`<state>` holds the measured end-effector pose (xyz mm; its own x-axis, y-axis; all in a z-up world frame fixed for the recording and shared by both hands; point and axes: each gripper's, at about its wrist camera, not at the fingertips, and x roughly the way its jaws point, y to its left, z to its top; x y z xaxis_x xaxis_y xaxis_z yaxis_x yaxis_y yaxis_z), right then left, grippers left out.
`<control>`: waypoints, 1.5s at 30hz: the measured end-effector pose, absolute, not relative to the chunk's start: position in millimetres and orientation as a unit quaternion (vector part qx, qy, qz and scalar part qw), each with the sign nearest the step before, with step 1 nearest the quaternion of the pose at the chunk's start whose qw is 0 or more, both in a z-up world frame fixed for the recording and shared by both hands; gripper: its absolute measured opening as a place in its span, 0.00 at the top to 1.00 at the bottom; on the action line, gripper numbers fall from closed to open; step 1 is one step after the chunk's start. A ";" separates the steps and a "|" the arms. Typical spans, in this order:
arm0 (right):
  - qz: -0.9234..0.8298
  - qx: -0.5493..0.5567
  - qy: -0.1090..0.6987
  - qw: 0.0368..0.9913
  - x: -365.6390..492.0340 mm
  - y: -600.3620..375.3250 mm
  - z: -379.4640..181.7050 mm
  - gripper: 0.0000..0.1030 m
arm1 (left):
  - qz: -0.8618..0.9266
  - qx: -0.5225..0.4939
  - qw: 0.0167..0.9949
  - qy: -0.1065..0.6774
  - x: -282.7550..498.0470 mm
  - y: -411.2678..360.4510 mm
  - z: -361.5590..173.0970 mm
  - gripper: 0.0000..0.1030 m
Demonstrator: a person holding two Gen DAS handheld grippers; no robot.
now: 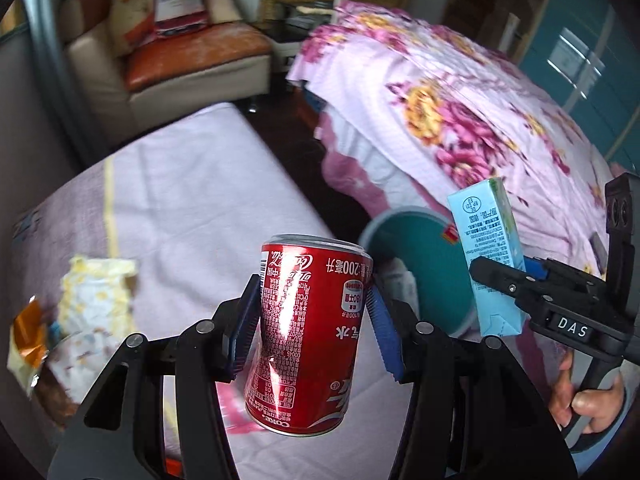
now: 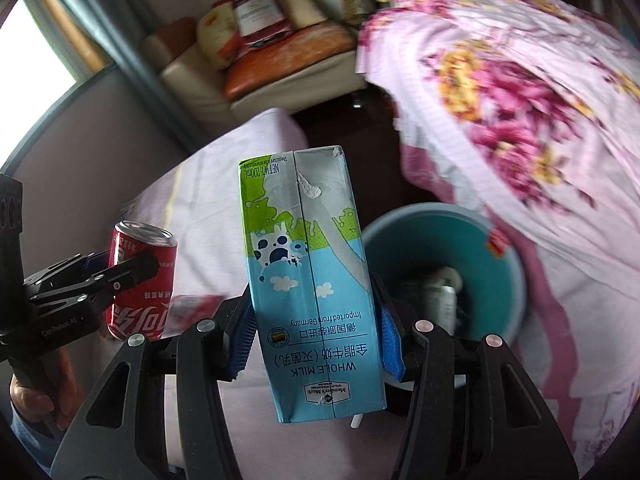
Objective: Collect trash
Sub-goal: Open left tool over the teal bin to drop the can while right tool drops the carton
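2 pieces of trash are held in the air, 1 per gripper. The left gripper (image 1: 310,330) pinches a dented red cola can (image 1: 308,336) upside down between its blue pads. The right gripper (image 2: 316,330) clamps a blue-and-green milk carton (image 2: 308,280), also inverted. Both hang near a teal bin (image 2: 448,264) on the floor, slightly right and beyond, with some rubbish already inside.

To finish well, I judge each item should be carried fully over the rim before the jaws part, carton first since it is nearer.

Below lies a pale lilac cloth surface (image 1: 192,200) with crumpled wrappers (image 1: 80,312) at its left. A floral bedspread (image 1: 460,100) fills the right; a cream armchair (image 1: 172,48) stands far left.
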<state>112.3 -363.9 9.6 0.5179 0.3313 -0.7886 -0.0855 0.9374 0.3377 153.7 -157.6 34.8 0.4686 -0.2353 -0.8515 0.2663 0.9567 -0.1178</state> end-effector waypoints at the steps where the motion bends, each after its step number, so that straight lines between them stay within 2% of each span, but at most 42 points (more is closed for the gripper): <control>1: 0.111 0.132 0.477 0.862 110.3 -374.9 7.4 0.52 | -0.153 0.020 0.854 0.497 155.7 -168.2 31.3 0.48; 14: 0.048 0.178 0.475 0.860 108.8 -460.0 -11.7 0.52 | -0.194 0.060 0.828 0.523 174.6 -255.6 -10.5 0.48; 31: 0.020 0.187 0.493 0.849 127.2 -473.7 -30.7 0.52 | -0.213 0.062 0.805 0.550 201.1 -286.3 -51.7 0.47; 33: 0.017 0.189 0.495 0.848 127.0 -473.7 -32.1 0.52 | -0.216 0.059 0.802 0.553 201.9 -286.3 -54.2 0.42; 34: 0.016 0.189 0.496 0.847 127.2 -473.3 -32.9 0.52 | -0.217 0.059 0.803 0.552 201.6 -286.1 -54.6 0.35; 36: 0.015 0.188 0.498 0.847 127.6 -472.0 -34.0 0.52 | -0.216 0.061 0.807 0.546 200.2 -285.1 -53.7 0.26; 45: 0.016 0.182 0.504 0.844 133.0 -464.6 -36.2 0.52 | -0.208 0.064 0.809 0.546 191.0 -274.3 -50.9 0.20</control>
<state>133.0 -464.6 -36.2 0.4920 0.2115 -0.8445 0.1558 0.9330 0.3244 191.0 -274.3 -50.9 0.3173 -0.2662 -0.9102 0.4061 0.9055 -0.1233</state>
